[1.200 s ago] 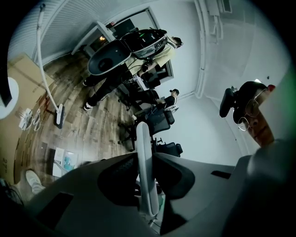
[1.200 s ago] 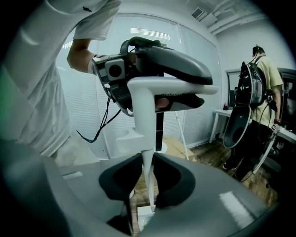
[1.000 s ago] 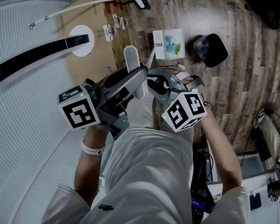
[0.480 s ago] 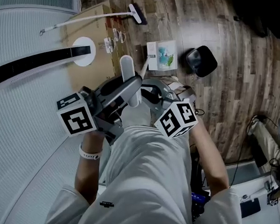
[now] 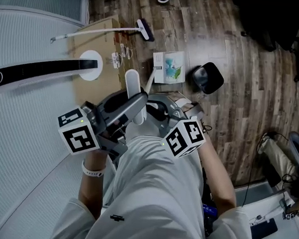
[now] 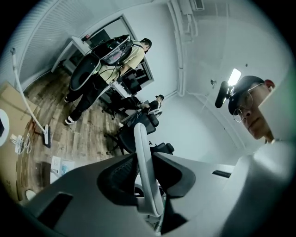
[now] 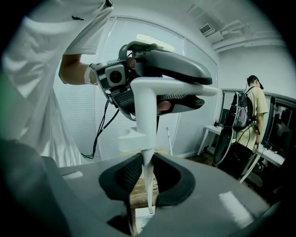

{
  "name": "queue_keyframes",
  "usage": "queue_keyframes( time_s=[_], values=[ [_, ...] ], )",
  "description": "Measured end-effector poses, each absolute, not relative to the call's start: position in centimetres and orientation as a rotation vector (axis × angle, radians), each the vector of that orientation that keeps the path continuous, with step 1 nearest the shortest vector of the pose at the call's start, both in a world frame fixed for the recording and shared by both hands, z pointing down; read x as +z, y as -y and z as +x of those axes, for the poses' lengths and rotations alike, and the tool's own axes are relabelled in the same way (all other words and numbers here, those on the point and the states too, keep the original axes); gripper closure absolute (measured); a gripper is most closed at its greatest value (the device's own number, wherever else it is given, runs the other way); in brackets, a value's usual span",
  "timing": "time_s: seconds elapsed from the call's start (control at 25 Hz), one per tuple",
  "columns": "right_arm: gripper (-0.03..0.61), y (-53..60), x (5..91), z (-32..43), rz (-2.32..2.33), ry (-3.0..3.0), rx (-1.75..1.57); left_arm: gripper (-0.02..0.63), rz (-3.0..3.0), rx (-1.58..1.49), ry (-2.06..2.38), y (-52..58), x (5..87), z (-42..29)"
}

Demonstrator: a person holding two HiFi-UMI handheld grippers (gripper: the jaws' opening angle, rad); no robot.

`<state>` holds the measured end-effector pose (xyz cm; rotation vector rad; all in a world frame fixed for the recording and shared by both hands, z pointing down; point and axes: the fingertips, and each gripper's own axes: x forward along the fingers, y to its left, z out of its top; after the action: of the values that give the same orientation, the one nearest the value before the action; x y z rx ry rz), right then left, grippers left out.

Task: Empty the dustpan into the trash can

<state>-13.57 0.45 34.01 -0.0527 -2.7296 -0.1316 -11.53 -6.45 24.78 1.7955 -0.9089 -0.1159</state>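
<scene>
Two grippers, one dustpan (image 5: 169,67): who holds what? — DESK

The left gripper (image 6: 144,166) is clamped on the broad white top of the handle (image 5: 133,92). The right gripper (image 7: 147,162) is pinched on the thin shaft below it. The pan, with something coloured lying in it, hangs just beside the trash can (image 5: 208,78), not yet over its mouth. — PHOTOGRAPHER

And doing the step well? — DESK

Probably by carrying the pan level until its lip is over the trash can. Then tip it by raising the handle end, with both grips firm so the shaft cannot twist and spill. The wood-plank floor (image 5: 243,108) runs all round the trash can. A sheet of cardboard (image 5: 87,93) lies on the dustpan's far side from the trash can, with a broom (image 5: 102,31) beyond it. A person with a backpack (image 7: 252,111) stands in the office, some way from the trash can. — PHOTOGRAPHER
</scene>
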Motion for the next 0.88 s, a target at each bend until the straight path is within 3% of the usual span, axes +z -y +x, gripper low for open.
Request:
queue_keyframes(
  time_s=[0.88],
  values=[
    [0.492,-0.6,26.1,-10.4,0.185,2.745,-0.335,0.514,2.011,-0.077,0.819,4.2,16.1,-7.3]
  ],
)
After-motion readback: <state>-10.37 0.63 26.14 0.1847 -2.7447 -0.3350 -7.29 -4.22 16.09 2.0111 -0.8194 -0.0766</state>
